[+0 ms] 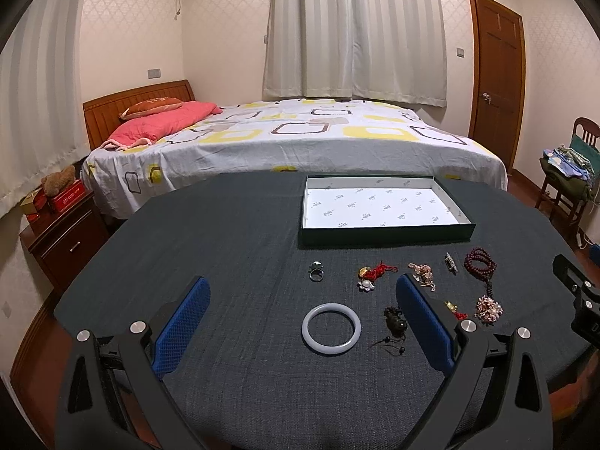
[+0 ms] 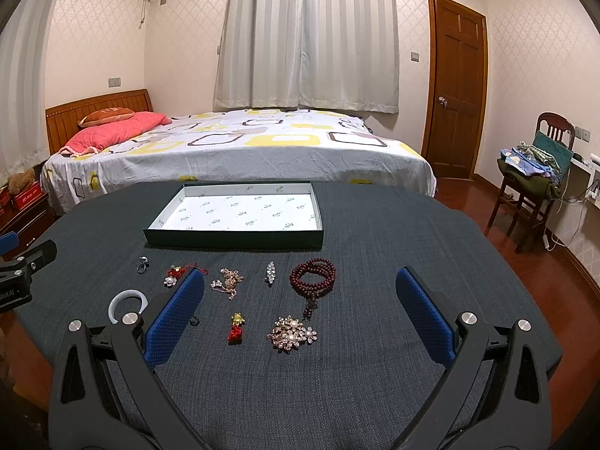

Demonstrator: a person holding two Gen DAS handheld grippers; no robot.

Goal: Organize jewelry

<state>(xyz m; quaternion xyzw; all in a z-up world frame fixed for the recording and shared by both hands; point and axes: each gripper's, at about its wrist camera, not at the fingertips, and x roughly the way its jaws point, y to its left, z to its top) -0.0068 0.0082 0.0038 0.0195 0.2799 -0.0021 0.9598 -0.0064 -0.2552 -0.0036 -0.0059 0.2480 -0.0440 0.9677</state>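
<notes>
Left wrist view: left gripper (image 1: 302, 296) spread wide, holding nothing, above the white bangle (image 1: 331, 329), which lies on the dark tablecloth (image 1: 225, 247) nearer than the shallow box (image 1: 386, 232). Right wrist view: right gripper (image 2: 300, 296) likewise wide and unloaded; red bead bracelet (image 2: 313, 276) and pearl brooch (image 2: 292, 333) lie between its fingers, nearer than the box.

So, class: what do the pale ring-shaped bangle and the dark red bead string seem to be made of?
Pale ring-shaped bangle: probably jade or glass, a smooth, milky, translucent-looking hoop with a soft sheen. Dark red bead string: likely polished wood, with small round, evenly dark reddish-brown beads; resin is possible.
</notes>
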